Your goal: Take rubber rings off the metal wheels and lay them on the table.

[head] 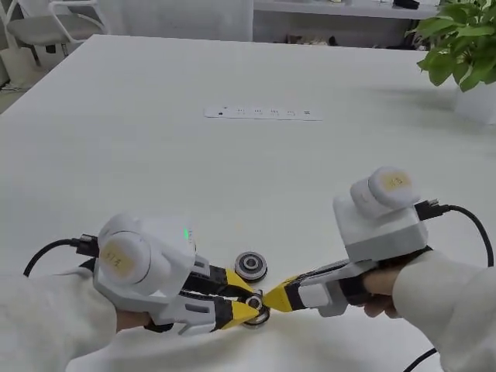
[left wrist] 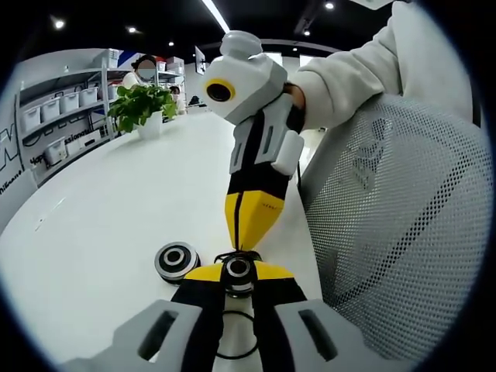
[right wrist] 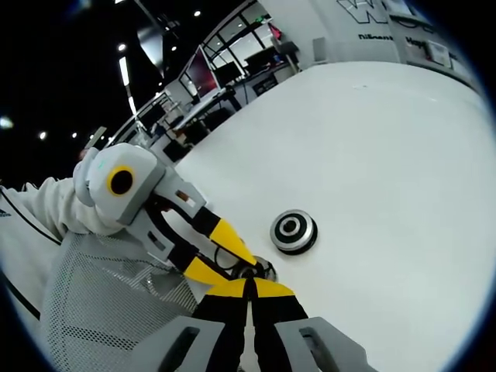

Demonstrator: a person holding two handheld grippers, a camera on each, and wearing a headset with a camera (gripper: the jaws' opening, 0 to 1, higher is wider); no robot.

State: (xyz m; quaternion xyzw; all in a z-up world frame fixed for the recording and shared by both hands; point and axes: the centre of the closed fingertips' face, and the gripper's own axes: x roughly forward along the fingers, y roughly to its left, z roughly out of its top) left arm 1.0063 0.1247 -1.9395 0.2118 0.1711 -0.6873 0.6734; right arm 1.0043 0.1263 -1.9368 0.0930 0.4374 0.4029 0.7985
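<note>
Near the table's [head: 232,170] near edge, the left gripper [head: 246,304] clamps a metal wheel [left wrist: 238,273]. The right gripper [head: 271,298], jaws pressed together, touches that wheel. A second wheel [head: 251,265] sits just beside, its rubber ring [left wrist: 160,267] on.

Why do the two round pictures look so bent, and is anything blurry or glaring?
Head view: soft even light, straight table edges, faint shadows. Left gripper view: fisheye curves the table rim; ceiling light streaks bright. Right gripper view: same bending, loose wheel sharp.
</note>
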